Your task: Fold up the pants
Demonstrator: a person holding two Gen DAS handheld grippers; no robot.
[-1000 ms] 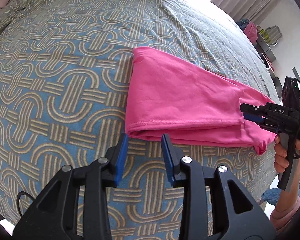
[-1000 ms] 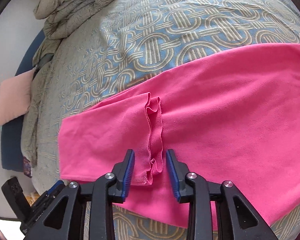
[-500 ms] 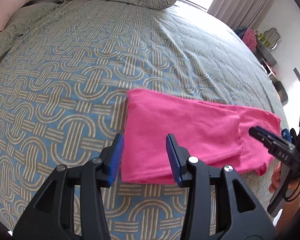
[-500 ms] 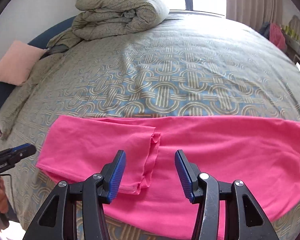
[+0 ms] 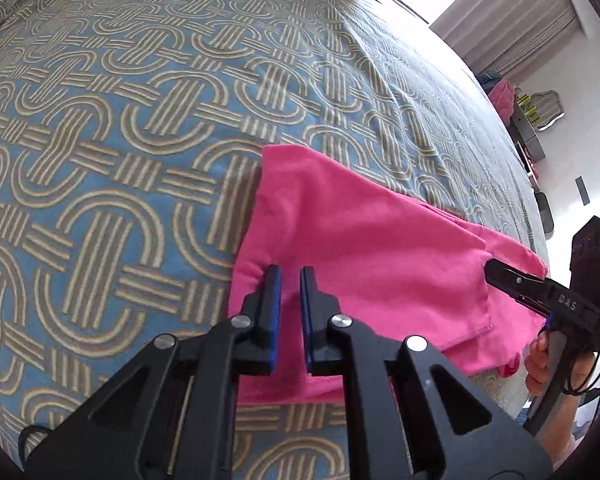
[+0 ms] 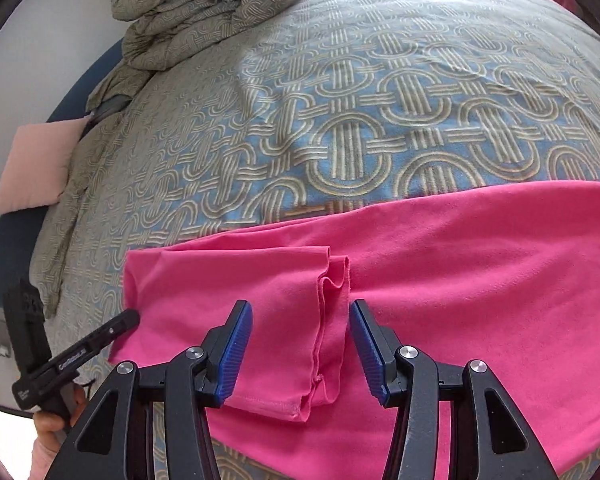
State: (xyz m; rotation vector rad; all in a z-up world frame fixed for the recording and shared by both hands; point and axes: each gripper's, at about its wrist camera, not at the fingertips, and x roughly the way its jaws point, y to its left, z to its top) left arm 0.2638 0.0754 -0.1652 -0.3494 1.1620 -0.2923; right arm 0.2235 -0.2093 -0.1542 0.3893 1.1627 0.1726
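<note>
a bed point(image 5: 112, 128) fills both views, covered in a blue spread with a tan interlocking-loop pattern. in the right wrist view a rolled duvet point(image 6: 212, 4) in the same pattern sits at eleven o'clock, and a pale pink pillow point(image 6: 36, 164) lies at nine o'clock by the bed's edge. in the left wrist view curtains point(image 5: 512, 40) hang at one o'clock beside a white wall.

the pink pants point(image 6: 440, 272) lie flat on the bed, folded over once, so that a hemmed leg end with a rippled edge rests on top of the wider layer beneath.

the left tool point(image 5: 290, 280) sits at six o'clock in its own view, over the near folded corner of the pants. its jaws have just been closing and now stand nearly together, with pink cloth in the narrow gap; the fabric puckers beside the left pad, so it is pinching the pants there. in the right wrist view the same tool shows at eight o'clock, its tip at the pants' left edge.

the right tool point(image 6: 300, 344) has its jaws spread, one on either side of the rippled hem, the blue pads apart from the cloth. a hand point(image 5: 540, 364) holds its grip at four o'clock in the left wrist view.
</note>
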